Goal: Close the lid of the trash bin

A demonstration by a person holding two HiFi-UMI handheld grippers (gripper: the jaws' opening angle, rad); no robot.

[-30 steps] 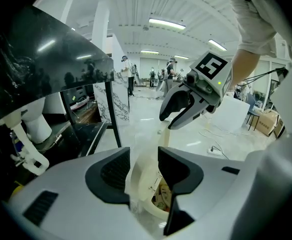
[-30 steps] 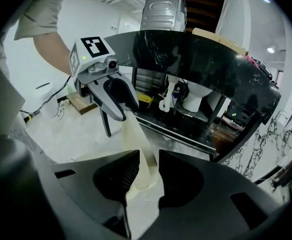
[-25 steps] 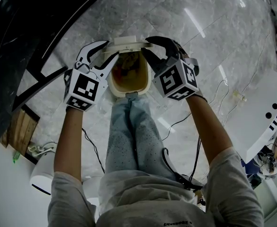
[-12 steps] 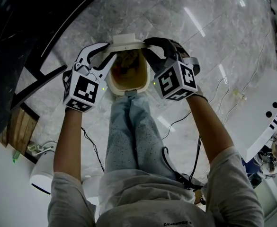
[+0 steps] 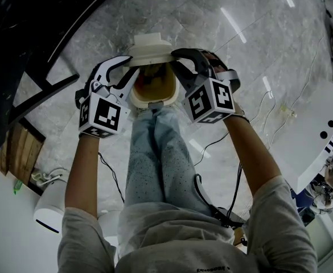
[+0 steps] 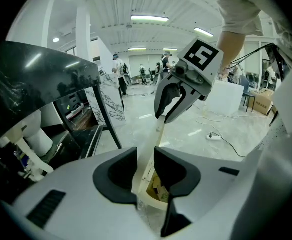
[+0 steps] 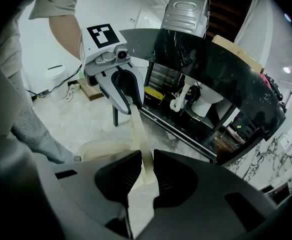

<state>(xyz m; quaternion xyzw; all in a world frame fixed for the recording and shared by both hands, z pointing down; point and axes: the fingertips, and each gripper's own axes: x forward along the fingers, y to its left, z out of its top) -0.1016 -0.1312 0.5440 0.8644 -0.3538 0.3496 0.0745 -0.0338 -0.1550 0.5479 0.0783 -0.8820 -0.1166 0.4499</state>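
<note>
A cream trash bin (image 5: pixel 136 98) stands on the marble floor in front of my legs, with rubbish inside (image 6: pixel 158 191). Its hinged lid (image 5: pixel 151 45) is raised and tilted over the far rim. My left gripper (image 5: pixel 131 67) holds the lid's left edge. Its jaws are closing, and the lid's edge (image 6: pixel 155 139) fills the gap between the pads (image 6: pixel 145 171). My right gripper (image 5: pixel 176 58) is shut on the lid's right edge, and the cream strip (image 7: pixel 140 134) is pinched between its pads (image 7: pixel 146 171). Each gripper shows in the other's view, the right gripper (image 6: pixel 164 115) and the left gripper (image 7: pixel 128 101).
A dark curved counter on black legs (image 5: pixel 18 38) runs along the left. My legs (image 5: pixel 155 152) stand just before the bin. Cables (image 5: pixel 274 118) trail over the floor at the right. A white bin (image 5: pixel 49 206) and a wooden board (image 5: pixel 18 152) sit at lower left.
Both grippers have shifted up the picture with the lid between them. The lid has tipped further over the bin's opening. The left jaws have narrowed.
</note>
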